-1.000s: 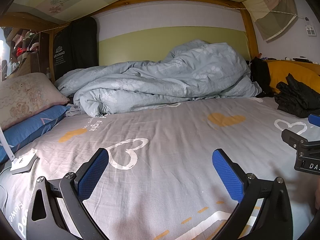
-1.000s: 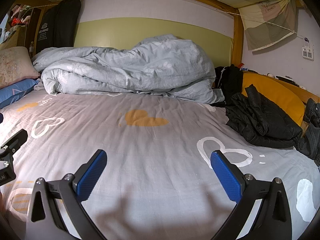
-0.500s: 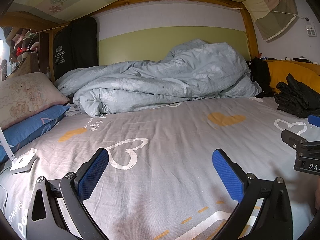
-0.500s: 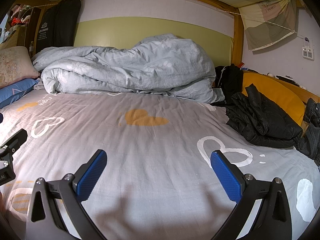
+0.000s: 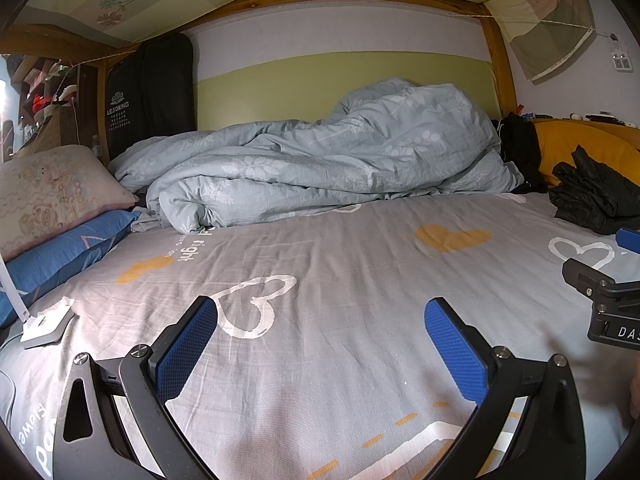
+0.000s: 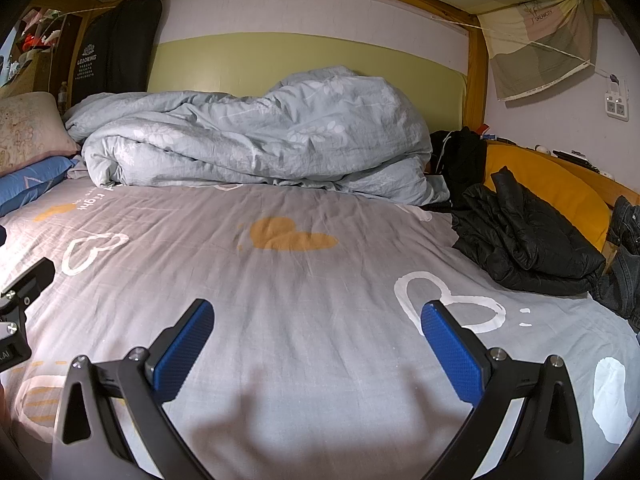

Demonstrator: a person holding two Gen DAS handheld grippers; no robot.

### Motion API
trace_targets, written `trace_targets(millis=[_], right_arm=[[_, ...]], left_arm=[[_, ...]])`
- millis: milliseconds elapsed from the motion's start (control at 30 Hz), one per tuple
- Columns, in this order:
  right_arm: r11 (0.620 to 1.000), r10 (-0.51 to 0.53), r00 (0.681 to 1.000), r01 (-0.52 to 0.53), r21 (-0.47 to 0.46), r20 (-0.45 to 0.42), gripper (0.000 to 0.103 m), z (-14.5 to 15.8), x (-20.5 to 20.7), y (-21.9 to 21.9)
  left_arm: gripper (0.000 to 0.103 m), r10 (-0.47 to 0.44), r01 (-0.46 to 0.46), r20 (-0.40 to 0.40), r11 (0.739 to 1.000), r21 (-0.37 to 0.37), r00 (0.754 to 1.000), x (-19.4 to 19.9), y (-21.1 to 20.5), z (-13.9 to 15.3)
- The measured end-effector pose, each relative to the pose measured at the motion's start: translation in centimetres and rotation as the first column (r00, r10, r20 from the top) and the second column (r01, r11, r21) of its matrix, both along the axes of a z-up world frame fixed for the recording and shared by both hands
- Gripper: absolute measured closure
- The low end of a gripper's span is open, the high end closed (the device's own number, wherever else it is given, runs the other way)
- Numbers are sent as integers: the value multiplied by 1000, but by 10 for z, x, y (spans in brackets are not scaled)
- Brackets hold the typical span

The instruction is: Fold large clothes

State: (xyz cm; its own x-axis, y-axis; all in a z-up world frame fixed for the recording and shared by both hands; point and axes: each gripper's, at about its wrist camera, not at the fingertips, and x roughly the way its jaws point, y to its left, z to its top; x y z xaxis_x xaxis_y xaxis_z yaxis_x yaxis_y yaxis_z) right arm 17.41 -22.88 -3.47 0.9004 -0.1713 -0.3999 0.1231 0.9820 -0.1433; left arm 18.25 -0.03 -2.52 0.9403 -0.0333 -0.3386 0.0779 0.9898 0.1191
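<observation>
A black puffer jacket (image 6: 520, 236) lies crumpled at the right side of the bed, also seen far right as the jacket (image 5: 592, 196) in the left wrist view. Dark jeans (image 6: 624, 264) hang at the right edge beside it. My left gripper (image 5: 320, 340) hovers open over the grey heart-print sheet (image 5: 340, 264), nothing between its blue pads. My right gripper (image 6: 316, 336) is open too, over the sheet (image 6: 304, 300), well short of the jacket. Part of the right gripper's body (image 5: 608, 300) shows at the left view's right edge.
A bunched light blue duvet (image 6: 256, 140) fills the back of the bed. Pillows (image 5: 52, 208) are stacked at the left, with a small white device (image 5: 44, 320) near them. An orange cushion (image 6: 548, 188) and a wooden frame line the right side. A black bag (image 6: 460, 160) sits at the back right.
</observation>
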Motion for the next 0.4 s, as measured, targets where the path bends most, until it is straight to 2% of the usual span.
trace_targets(millis=[400], right_arm=[[1000,1,1000,-1,0,-1,0,1,1,-1]], left_arm=[[0,-1,1,-7,1000,0,1000,-1,1,-6]])
